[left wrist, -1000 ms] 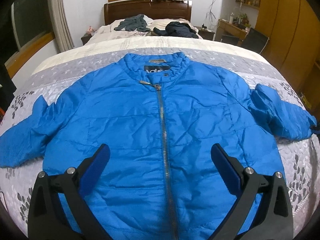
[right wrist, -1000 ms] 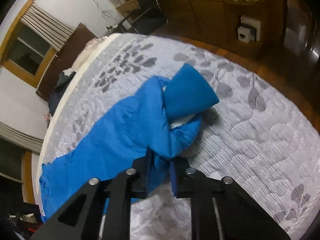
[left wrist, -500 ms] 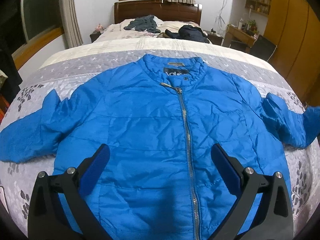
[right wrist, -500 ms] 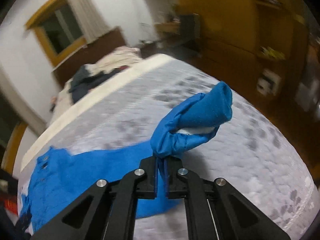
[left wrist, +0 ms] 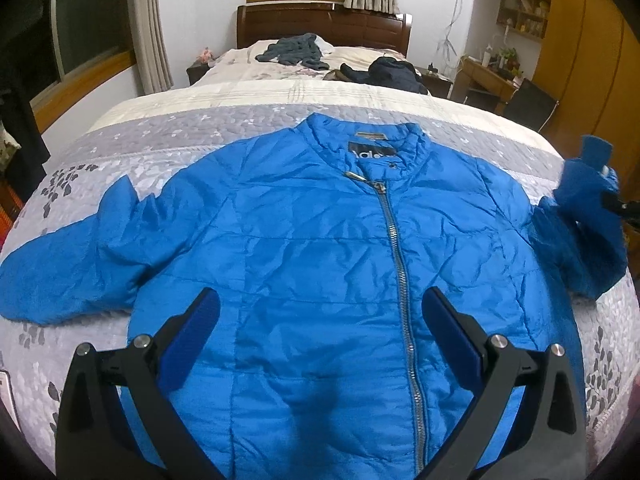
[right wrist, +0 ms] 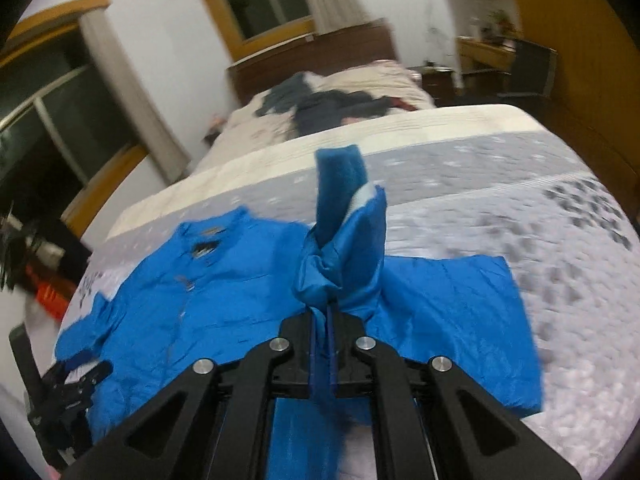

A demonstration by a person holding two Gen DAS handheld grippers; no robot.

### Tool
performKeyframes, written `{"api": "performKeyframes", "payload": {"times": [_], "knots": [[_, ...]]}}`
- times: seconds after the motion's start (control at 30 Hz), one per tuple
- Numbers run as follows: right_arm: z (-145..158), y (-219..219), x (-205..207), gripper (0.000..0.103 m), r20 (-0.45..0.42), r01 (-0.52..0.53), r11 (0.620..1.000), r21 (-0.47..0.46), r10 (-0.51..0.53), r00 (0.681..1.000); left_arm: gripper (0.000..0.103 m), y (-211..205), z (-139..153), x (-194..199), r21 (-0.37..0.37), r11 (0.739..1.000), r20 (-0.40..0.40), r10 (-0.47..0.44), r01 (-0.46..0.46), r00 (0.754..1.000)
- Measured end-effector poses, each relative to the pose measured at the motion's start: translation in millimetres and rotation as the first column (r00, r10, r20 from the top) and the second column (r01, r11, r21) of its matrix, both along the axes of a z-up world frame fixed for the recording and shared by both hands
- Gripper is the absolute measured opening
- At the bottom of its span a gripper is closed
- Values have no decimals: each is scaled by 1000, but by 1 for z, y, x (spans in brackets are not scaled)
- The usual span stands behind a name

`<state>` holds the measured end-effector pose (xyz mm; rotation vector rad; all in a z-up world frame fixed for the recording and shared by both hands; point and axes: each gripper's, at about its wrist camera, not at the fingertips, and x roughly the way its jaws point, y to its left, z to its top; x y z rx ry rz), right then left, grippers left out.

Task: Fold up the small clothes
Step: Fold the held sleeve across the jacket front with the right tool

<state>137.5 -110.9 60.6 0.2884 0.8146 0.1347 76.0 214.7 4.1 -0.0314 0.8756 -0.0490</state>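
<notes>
Blue jacket (left wrist: 320, 264) is laid front-up on the grey patterned bedspread (left wrist: 160, 140), zip (left wrist: 400, 264) closed to the collar, collar toward the headboard (left wrist: 324, 28).

Left gripper (left wrist: 320, 324) is held above the lower front of the jacket; jaws are spread wide, nothing between them. Blue pads are seen on the fingers (left wrist: 192, 326).

Right gripper (right wrist: 320, 312) is seen with jaws pressed together on the jacket's right-side sleeve (right wrist: 344, 248). The sleeve is bunched at the pinch and raised off the bedspread; its cuff (right wrist: 340, 176) is stood upward above the jaws, with a pale lining showing at one edge. In the left wrist view the same sleeve (left wrist: 580, 232) is seen lifted at the right edge of the bed.

The other sleeve (left wrist: 72, 256) is left flat and spread outward on the bedspread.

Dark clothes (left wrist: 296, 52) are heaped near the pillows at the head of the bed. A wooden desk (left wrist: 488, 76) is noted beside the bed. The right wrist view is motion-blurred.
</notes>
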Motion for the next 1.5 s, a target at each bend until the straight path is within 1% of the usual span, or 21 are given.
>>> {"api": "performKeyframes", "payload": {"times": [0.17,0.33,0.43,0.53,0.63,0.67,0.77,0.93,0.97,1.03,1.07,1.1,1.17,1.27,1.33,1.4,1.47,1.5], "knots": [[-12,46,11,4,-17,-101,995,-11,101,995,100,8,-1,2,-7,1000,-2,8,-9,1000],[-26,94,12,4,-36,-213,976,-41,212,977,100,10,-1,4,-21,1000,-5,7,-7,1000],[-40,111,16,4,-70,-265,963,-40,262,962,100,11,-1,4,-32,999,-8,4,-4,1000],[-59,123,21,5,-112,-290,956,-44,283,952,100,11,-2,7,-55,998,-23,-1,0,1000],[-76,130,25,7,-155,-314,949,-35,305,939,100,9,-3,10,-99,995,-54,-13,7,998],[-80,132,25,11,-169,-328,944,-36,317,933,100,9,-4,11,-112,994,-63,-15,8,998],[-84,134,23,13,-186,-346,937,-36,334,924,100,4,-8,19,-160,987,-105,-35,17,994],[-69,119,7,18,-156,-384,923,29,384,910,100,-16,-14,37,-212,976,-170,-92,54,981],[-67,115,5,23,-157,-387,921,43,389,908,100,-21,-15,40,-217,974,-175,-101,62,979],[-57,97,1,43,-145,-369,923,106,381,913,100,-33,-17,48,-234,969,-192,-128,81,973],[-53,91,1,66,-133,-361,924,128,376,917,100,-42,-20,54,-240,966,-202,-144,94,969],[-46,77,-1,73,-107,-339,929,150,356,928,100,-49,-22,59,-242,965,-212,-158,104,965],[-37,62,-3,73,-96,-318,936,148,334,938,100,-65,-30,71,-241,964,-235,-171,112,957],[-26,35,-6,73,-72,-272,948,166,287,955,100,-82,-42,83,-269,956,-275,-192,116,942],[-23,14,-4,73,-98,-190,973,134,203,974,100,-90,-49,88,-295,949,-293,-204,115,934],[-24,-6,-2,73,-104,-123,985,117,136,985,99,-101,-55,91,-322,938,-300,-228,126,926],[-27,-26,1,73,-118,-67,987,145,85,989,97,-111,-56,94,-330,932,-295,-250,146,922],[-29,-31,1,73,-119,-53,987,154,72,990,94,-115,-57,96,-338,929,-297,-258,151,919]]}}
